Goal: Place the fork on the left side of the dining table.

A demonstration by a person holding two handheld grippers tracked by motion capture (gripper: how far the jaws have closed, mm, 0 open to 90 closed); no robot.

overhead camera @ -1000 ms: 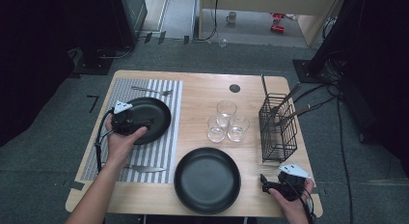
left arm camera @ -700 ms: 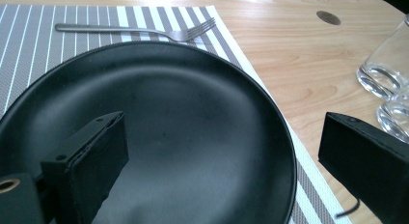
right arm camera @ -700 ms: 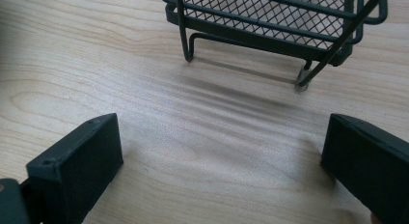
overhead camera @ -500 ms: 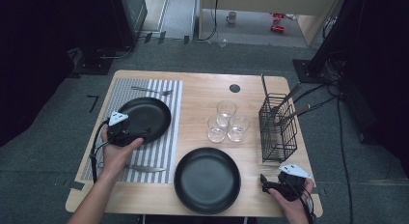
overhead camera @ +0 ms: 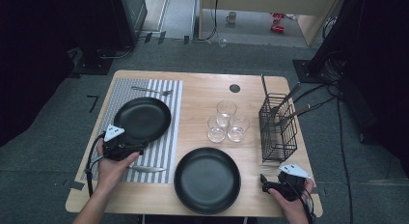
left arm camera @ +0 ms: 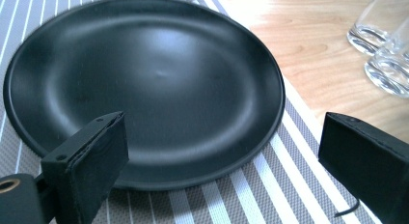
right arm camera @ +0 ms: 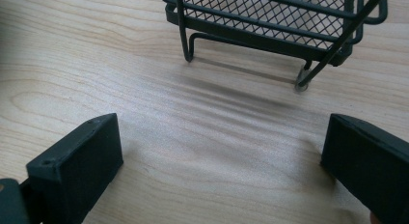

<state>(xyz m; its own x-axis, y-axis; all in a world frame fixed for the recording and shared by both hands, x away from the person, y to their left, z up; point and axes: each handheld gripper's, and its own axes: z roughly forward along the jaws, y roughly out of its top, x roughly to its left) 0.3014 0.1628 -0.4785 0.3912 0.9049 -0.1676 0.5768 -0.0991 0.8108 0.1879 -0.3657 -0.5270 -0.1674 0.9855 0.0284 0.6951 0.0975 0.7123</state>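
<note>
Our left gripper (left arm camera: 219, 173) hangs with its jaws spread wide and nothing between them, just off the near rim of the black plate (left arm camera: 144, 84) that lies flat on the striped placemat (left arm camera: 270, 185); in the high view that gripper (overhead camera: 137, 147) sits at the plate's (overhead camera: 142, 119) near-left edge, close to it, though we cannot tell whether it touches. Our right gripper (right arm camera: 222, 166) is also released, jaws wide apart over bare wood, low near the front right corner of the table (overhead camera: 202, 89), with the wire basket (right arm camera: 270, 21) just ahead of it; in the high view it (overhead camera: 275, 184) rests between the second black plate (overhead camera: 207, 179) and the table's edge. Three glasses (overhead camera: 225, 121) stand together in the middle, a fork (overhead camera: 152, 91) lies at the far end of the placemat and a knife (overhead camera: 147, 169) at its near end. We judge the plate on the placemat to be the thing in hand. If we come back in for it, a jaw could ride over the smooth, shallow rim and slip rather than grip, or push the plate and drag the placemat with it, shifting the fork; a wide swing to the right might clip the glasses. Compared with a second ago, our left gripper has drawn back from over the plate toward us and to the left, while the right gripper and everything on the table stay where they were
</note>
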